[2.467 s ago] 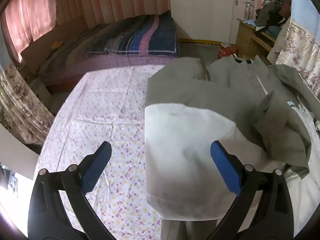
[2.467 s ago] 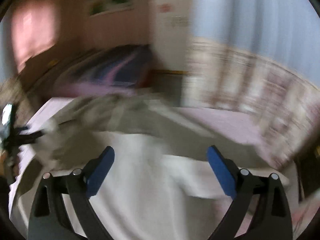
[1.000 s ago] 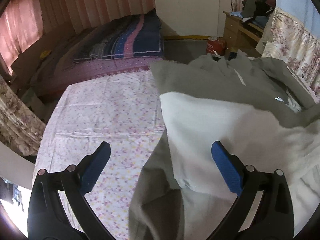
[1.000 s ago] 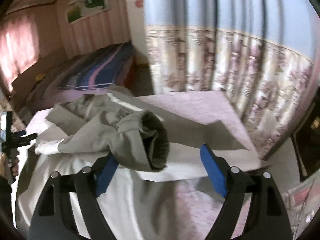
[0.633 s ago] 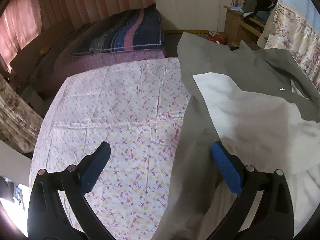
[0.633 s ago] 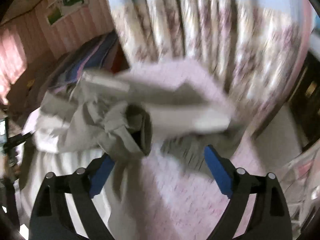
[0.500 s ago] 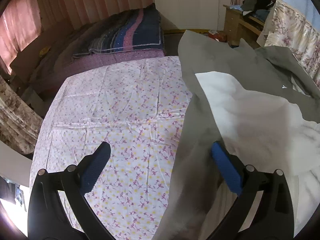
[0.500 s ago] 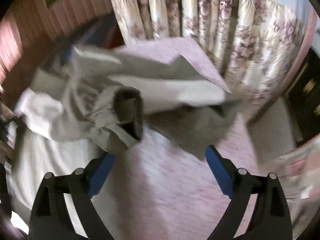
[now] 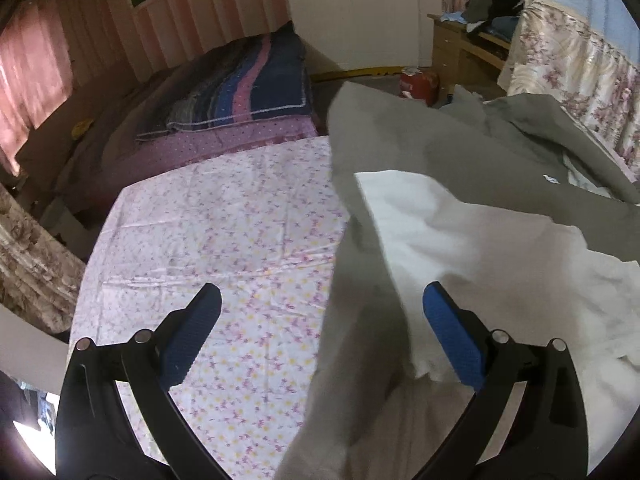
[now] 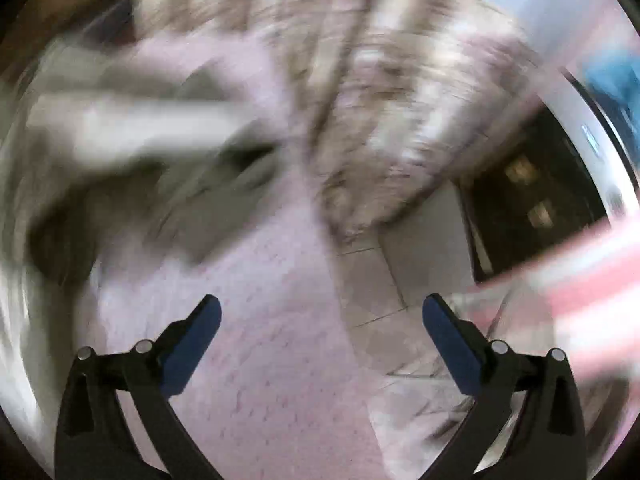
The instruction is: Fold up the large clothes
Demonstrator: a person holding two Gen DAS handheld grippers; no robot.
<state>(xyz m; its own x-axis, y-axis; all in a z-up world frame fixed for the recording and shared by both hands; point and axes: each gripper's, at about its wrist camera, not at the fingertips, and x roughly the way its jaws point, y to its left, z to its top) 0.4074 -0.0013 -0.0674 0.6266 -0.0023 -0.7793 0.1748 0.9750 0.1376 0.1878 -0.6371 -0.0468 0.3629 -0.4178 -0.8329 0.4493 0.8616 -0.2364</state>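
A large olive-grey jacket (image 9: 420, 152) with a white lining (image 9: 460, 232) lies spread over the right half of a bed covered by a pink flowered sheet (image 9: 224, 216). My left gripper (image 9: 320, 308) hovers open above the jacket's left edge; cloth lies under it but its pads (image 9: 452, 344) press on nothing. The right wrist view is badly blurred. There my right gripper (image 10: 320, 312) has its jaws opening wide over the sheet (image 10: 280, 380) by the bed's edge, with nothing between them. The jacket (image 10: 132, 128) shows as a grey and white smear at the upper left.
A second bed with a striped blanket (image 9: 248, 88) stands behind, with a red canister (image 9: 418, 82) and a wooden desk piled with clothes (image 9: 468, 48) beyond. Floral curtains (image 10: 380, 120) hang along the bed's right side. Tiled floor (image 10: 400, 264) and a dark cabinet (image 10: 532, 200) lie past the edge.
My right gripper swung right and downward, away from the jacket's sleeve cuff that hung at its left finger, and its jaws widened. The left gripper shifted slightly; the jacket settled flatter.
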